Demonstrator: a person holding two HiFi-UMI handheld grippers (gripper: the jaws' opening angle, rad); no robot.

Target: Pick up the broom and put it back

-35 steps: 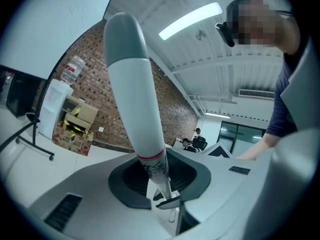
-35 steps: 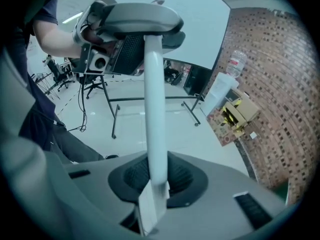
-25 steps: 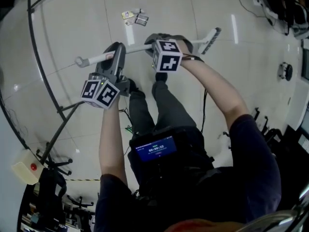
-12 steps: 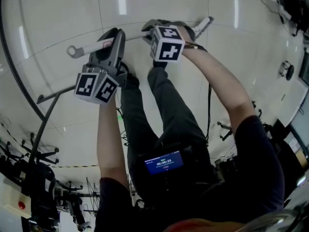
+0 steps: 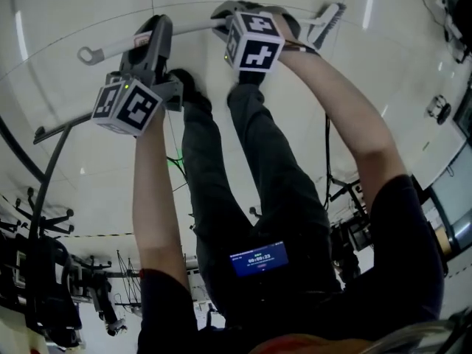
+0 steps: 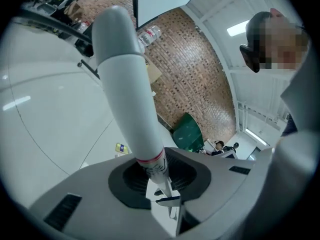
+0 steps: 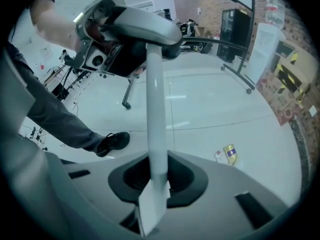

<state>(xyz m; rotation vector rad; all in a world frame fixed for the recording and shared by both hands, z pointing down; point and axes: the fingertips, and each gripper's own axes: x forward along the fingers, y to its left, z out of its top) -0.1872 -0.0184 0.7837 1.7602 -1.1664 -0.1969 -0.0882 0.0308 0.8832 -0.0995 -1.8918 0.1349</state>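
Lowered toward the floor [image 5: 413, 72] since a second ago, left gripper [image 5: 151, 35] and right gripper [image 5: 225, 22] both clenched on the broom [image 5: 195, 29] handle bridging them, likely nearing set-down.

Arms stretched downward, left tool [image 5: 153, 35] and right tool [image 5: 228, 17] both clamped.

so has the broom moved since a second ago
Yes. The broom, held by the left gripper and right gripper, has dropped toward the floor, just beyond the left shoe; the camera tilted too, so sideways drift is unclear.
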